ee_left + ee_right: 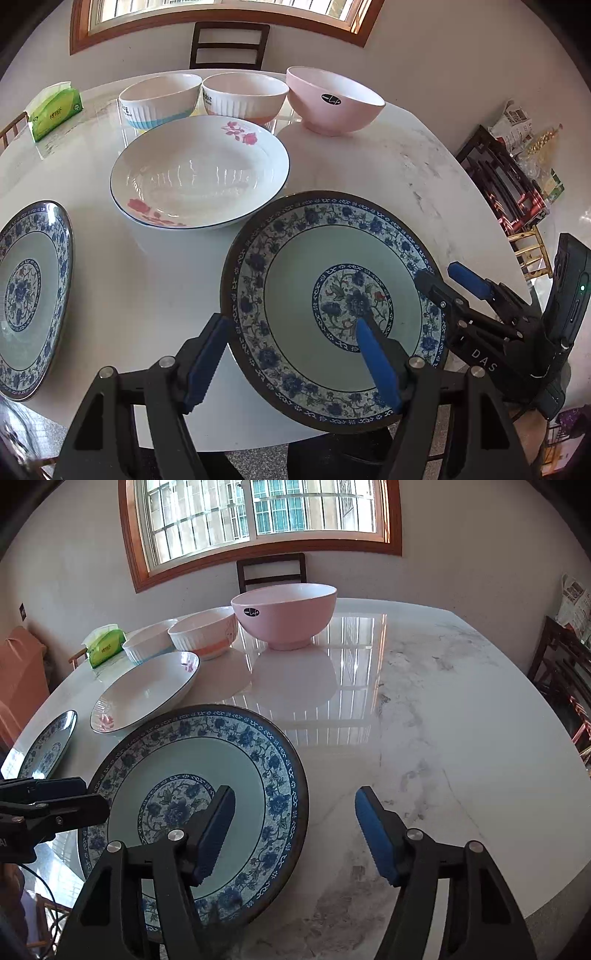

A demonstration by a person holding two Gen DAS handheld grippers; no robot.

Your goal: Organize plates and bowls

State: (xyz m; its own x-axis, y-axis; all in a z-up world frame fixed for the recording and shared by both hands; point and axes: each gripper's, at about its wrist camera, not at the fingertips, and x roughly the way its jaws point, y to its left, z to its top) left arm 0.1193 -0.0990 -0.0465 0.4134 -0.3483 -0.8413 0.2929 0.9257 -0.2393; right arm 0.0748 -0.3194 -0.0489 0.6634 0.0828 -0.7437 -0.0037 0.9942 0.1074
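A blue floral plate (325, 280) (236, 753) lies near the table's front edge. My left gripper (291, 362) is open, its fingers straddling that plate's left rim, one pad over the plate. My right gripper (295, 834) is open, straddling the plate's right rim; it shows in the left wrist view (454, 284). A second blue plate (33, 295) (44, 746) lies at the left. A white rose plate (199, 177) (144, 694) sits behind. Two ribbed white bowls (159, 99) (243, 96) and a pink bowl (332, 99) (288, 616) stand in a row at the back.
A green tissue pack (55, 110) (105, 646) lies at the back left of the white marble table (443, 720). A dark chair (229, 44) stands behind the table under the window. Wooden furniture and bags (517, 177) stand at the right.
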